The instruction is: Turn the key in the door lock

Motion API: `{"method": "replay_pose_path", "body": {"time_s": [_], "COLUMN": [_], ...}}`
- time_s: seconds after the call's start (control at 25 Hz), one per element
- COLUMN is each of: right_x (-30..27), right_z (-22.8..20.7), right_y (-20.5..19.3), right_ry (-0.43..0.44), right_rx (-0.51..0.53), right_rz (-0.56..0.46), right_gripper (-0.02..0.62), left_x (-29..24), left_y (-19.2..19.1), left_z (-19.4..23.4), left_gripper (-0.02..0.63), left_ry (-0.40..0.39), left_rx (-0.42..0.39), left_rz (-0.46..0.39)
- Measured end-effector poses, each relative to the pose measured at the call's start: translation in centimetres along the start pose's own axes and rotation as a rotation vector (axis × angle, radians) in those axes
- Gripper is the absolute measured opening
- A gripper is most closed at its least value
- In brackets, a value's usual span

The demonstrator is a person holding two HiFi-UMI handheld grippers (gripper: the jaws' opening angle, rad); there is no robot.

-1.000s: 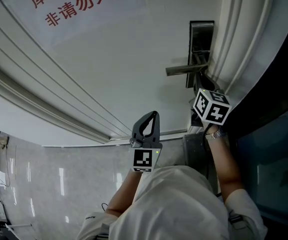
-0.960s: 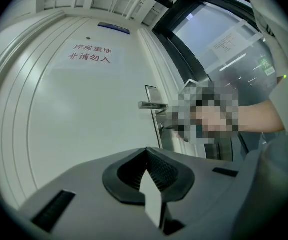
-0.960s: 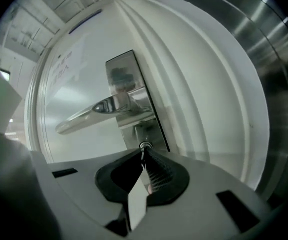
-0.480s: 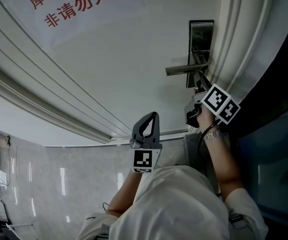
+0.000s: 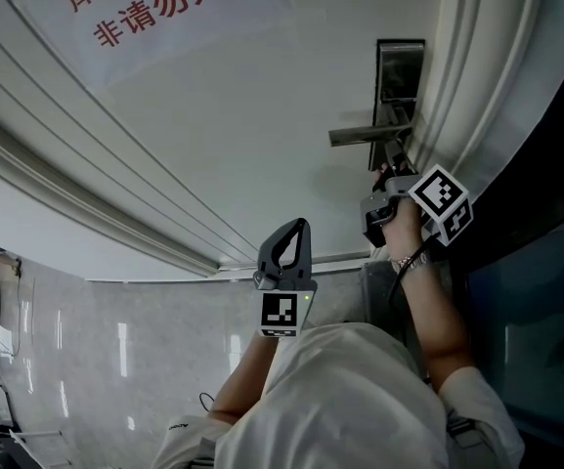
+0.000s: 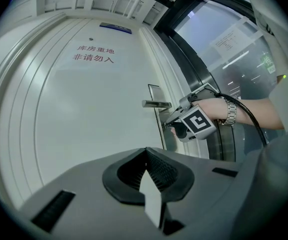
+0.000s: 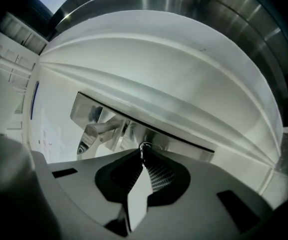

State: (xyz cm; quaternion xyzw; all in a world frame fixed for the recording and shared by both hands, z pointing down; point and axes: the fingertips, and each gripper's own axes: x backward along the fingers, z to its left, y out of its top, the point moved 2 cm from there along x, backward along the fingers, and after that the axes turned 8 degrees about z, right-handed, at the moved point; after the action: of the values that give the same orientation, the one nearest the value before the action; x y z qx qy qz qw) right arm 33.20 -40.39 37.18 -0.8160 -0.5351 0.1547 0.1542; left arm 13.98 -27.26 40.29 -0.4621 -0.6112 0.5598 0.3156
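A steel lock plate (image 5: 399,66) with a lever handle (image 5: 365,135) sits at the right edge of the white door (image 5: 213,115). My right gripper (image 5: 387,174) points at the plate just below the handle. In the right gripper view its jaws (image 7: 143,156) are shut on the small metal key (image 7: 144,146), which sticks in the lock under the handle (image 7: 101,129). My left gripper (image 5: 299,227) is held back from the door, left of the lock, shut with nothing in it (image 6: 144,151). From the left gripper view the right gripper (image 6: 171,126) meets the plate (image 6: 156,91).
A notice with red characters (image 5: 150,8) hangs on the door. Ribbed door frame moulding (image 5: 477,86) runs right of the lock, with a dark glass panel (image 5: 536,311) beyond it. Pale marble floor (image 5: 86,360) lies below.
The right gripper has rolled about its own axis at the lock: its marker cube swung from below the hand to the right. The left gripper has stayed put.
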Motion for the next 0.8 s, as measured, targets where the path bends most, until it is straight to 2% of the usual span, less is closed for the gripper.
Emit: {"method": "replay_pose_path", "body": {"time_s": [0.2, 0.6, 0.68, 0.8], "right_x": [0.0, 1.0, 1.2, 1.5], "right_z": [0.1, 0.1, 0.3, 0.5], "right_y": [0.0, -1.9, -2.1, -2.1], "right_ry": [-0.001, -0.020, -0.038, -0.102], "right_rx": [0.138, 0.519, 0.631, 0.865], "right_rz": [0.040, 0.168, 0.182, 0.190], "right_gripper": [0.017, 0.124, 0.135, 0.141], "left_x": [0.2, -0.2, -0.3, -0.5], "left_y": [-0.1, -0.2, -0.2, -0.1], "left_z": [-0.1, -1.2, -1.5, -2.0], "left_gripper": [0.009, 0.009, 0.009, 0.009], "left_ry": [0.000, -0.029, -0.037, -0.049], "left_rx": [0.001, 0.004, 0.006, 0.005], "left_rz": [0.002, 0.002, 0.000, -0.005]}}
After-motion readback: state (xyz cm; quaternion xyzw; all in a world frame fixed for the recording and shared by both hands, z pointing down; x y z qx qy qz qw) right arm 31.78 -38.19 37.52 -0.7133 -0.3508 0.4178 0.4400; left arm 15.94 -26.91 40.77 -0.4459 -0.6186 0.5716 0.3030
